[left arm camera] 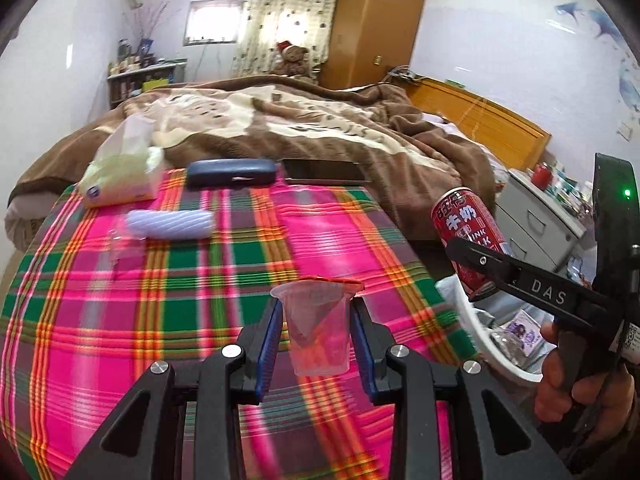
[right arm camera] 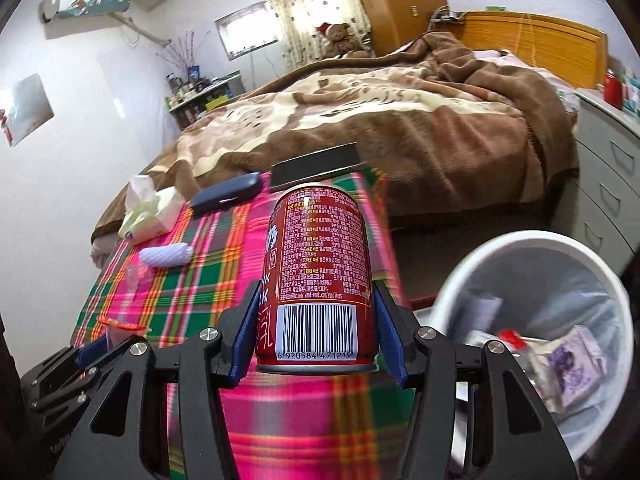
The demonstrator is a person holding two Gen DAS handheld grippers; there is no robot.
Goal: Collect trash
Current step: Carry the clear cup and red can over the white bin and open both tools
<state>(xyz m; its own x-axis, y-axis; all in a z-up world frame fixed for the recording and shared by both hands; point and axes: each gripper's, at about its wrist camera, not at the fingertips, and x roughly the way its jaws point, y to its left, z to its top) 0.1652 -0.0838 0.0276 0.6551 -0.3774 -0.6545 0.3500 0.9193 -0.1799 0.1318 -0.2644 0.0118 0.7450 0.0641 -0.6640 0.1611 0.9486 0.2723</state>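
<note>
My left gripper (left arm camera: 316, 320) is shut on a clear plastic cup (left arm camera: 318, 332) with a peeled red foil lid, held above the plaid tablecloth (left arm camera: 180, 300). My right gripper (right arm camera: 316, 320) is shut on a red milk-drink can (right arm camera: 320, 272), upright, barcode facing the camera. In the left wrist view the can (left arm camera: 468, 236) hangs tilted at the table's right edge, above the white trash bin (left arm camera: 478, 340). In the right wrist view the bin (right arm camera: 472, 258) stands right of the table, lined with a bag and holding wrappers. The left gripper (right arm camera: 100, 344) shows at lower left with the cup (right arm camera: 120, 330).
On the cloth lie a tissue pack (left arm camera: 120, 184), a dark glasses case (left arm camera: 232, 172), a black phone (left arm camera: 324, 171), a white ribbed object (left arm camera: 168, 224) and a small clear piece (left arm camera: 120, 246). A bed with a brown blanket (left arm camera: 300, 120) lies beyond. A grey drawer unit (right arm camera: 608, 184) stands behind the bin.
</note>
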